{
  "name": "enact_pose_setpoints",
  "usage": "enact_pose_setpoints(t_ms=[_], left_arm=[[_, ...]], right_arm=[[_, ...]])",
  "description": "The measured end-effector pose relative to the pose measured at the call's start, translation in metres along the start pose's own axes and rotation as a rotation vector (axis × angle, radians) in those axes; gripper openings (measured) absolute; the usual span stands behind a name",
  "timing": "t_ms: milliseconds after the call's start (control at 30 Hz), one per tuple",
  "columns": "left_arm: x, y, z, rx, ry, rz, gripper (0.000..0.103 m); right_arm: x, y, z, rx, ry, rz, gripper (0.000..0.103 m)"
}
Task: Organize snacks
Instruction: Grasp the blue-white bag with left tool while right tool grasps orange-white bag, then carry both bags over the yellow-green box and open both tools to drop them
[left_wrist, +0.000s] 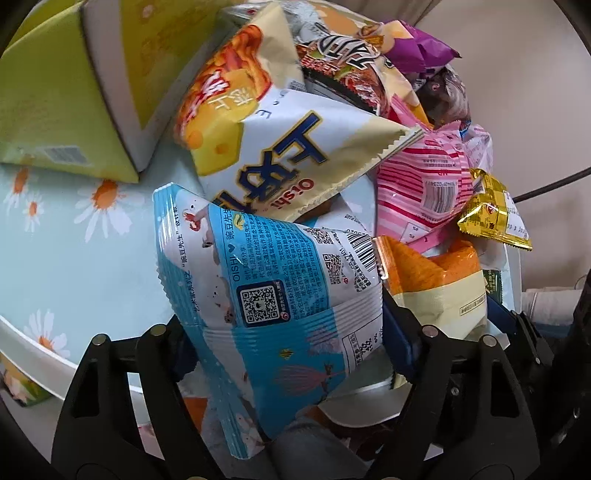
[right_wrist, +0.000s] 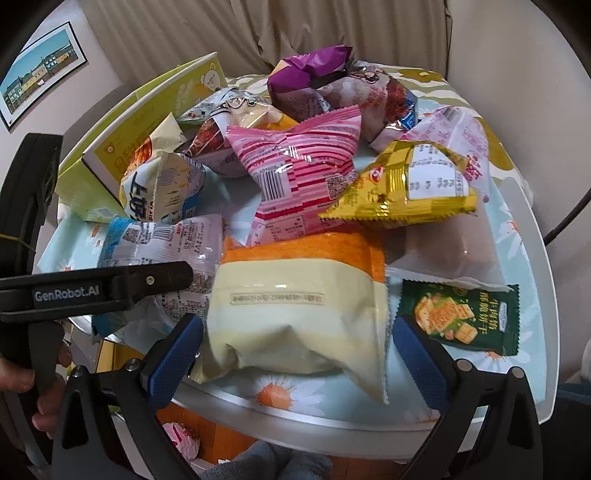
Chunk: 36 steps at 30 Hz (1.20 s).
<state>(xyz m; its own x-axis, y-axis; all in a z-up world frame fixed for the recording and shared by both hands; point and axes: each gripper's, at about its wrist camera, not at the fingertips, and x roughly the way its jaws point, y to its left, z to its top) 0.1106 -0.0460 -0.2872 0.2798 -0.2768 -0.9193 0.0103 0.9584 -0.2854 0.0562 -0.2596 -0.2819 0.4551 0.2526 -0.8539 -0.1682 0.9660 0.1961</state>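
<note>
Blue-white snack bag (left_wrist: 280, 295) pinched in left hand-held gripper (left_wrist: 291, 328).

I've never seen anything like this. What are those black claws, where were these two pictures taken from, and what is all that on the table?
There is no robot here. A person holds a hand-worked pincer, called a gripper, in each hand. Each one carries a wide-angle camera looking along its two fingers. One picture comes from the left gripper, the other from the right gripper. A table with a daisy cloth holds a heap of snacks: a pink bag, a gold bag and a green packet, with a yellow-green box beside them. The left gripper pinches a blue bag. The right gripper straddles a cream bag with its jaws open, not gripping yet.
</note>
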Motion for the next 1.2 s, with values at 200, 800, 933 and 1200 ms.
enact_pose_setpoints(t_ms=[200,800,933,1200], left_arm=[[-0.007,0.008,-0.003,0.001,-0.006,0.025,0.077],[-0.038,0.011,-0.015,-0.003,-0.027,0.031,0.074],[-0.059,0.008,-0.019,-0.004,-0.043,0.027,0.074],[-0.125,-0.002,-0.021,-0.002,-0.14,0.036,0.074]], right_arm=[[0.011,0.003,0.007,-0.032,0.006,-0.015,0.102],[0.004,0.022,0.013,-0.074,0.009,0.017,0.076],[-0.014,0.025,0.015,-0.067,-0.002,0.032,0.076],[-0.063,0.036,0.032,-0.116,-0.053,0.042,0.076]])
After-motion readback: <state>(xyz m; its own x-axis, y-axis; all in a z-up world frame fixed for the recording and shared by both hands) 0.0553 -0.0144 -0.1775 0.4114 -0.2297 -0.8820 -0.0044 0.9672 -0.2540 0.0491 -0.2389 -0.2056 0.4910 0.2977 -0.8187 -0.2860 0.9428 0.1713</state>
